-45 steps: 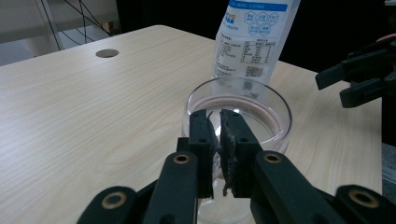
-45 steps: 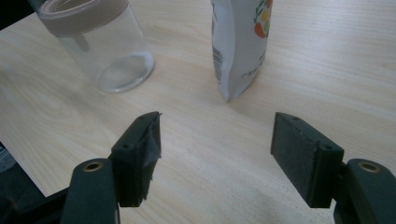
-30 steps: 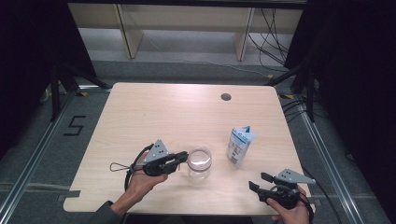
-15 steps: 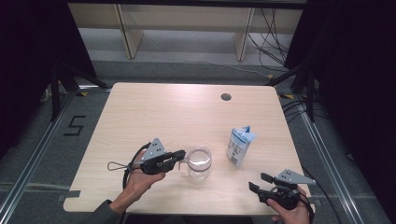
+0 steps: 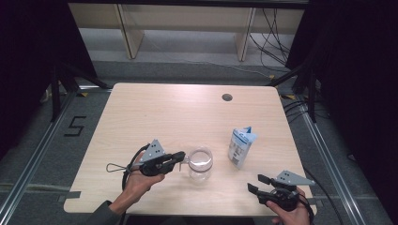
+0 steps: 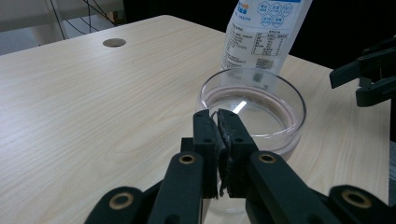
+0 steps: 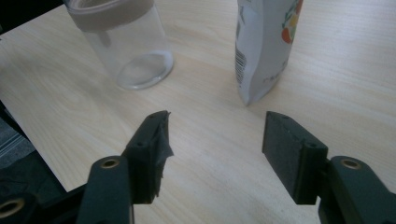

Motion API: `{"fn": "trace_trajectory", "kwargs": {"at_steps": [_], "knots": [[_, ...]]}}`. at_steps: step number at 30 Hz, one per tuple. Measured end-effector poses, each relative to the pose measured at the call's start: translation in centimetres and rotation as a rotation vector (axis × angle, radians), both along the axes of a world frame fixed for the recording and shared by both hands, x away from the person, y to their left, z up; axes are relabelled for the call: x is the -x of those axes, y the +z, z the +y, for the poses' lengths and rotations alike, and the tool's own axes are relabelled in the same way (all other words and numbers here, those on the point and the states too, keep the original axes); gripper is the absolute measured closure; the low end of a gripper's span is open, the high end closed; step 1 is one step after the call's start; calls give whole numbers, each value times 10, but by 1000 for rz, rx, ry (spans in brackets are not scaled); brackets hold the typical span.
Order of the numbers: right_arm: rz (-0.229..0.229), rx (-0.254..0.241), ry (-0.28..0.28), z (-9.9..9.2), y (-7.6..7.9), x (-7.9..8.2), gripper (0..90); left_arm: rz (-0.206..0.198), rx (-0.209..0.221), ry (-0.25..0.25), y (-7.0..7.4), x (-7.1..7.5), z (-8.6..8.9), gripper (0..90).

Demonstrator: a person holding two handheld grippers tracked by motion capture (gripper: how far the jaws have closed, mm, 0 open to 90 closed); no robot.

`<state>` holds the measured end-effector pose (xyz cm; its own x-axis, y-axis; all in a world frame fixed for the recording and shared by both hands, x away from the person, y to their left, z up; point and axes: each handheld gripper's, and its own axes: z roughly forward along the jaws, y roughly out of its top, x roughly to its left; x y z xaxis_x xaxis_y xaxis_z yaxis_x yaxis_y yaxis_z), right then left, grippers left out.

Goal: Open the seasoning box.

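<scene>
Left gripper (image 5: 182, 158) pinches the jar (image 5: 200, 163) rim, right gripper (image 5: 259, 183) hangs open, jaws just narrowed, nothing between; next, likely grab the pouch (image 5: 241, 147) right of jar.

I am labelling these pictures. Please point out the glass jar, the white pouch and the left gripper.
glass jar (image 5: 200, 163), high view, on its clear side wall.
white pouch (image 5: 241, 146), high view, on its printed front.
left gripper (image 6: 217, 122), left gripper view, between its shut jaw tips at the jar's rim.
</scene>
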<state>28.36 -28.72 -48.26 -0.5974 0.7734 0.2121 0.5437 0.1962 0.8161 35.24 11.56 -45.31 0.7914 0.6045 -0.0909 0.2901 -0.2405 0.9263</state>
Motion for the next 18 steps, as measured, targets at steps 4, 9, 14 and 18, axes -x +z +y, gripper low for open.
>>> {"fn": "trace_trajectory", "kwargs": {"at_steps": [4, 9, 14, 18], "knots": [[-8, -9, 25, 4, 1, -3, 487, 1, 16, -6, -1, 0, 0, 858], [-59, 15, 72, 13, 3, -7, 517, -4, 4, 4, -1, 2, -1, 858], [-41, -1, 64, 21, 3, -7, 536, 0, 21, 2, -2, 1, 0, 858], [-31, -5, 93, 29, 5, -9, 558, 0, 20, 1, -2, 1, 0, 857]]}}
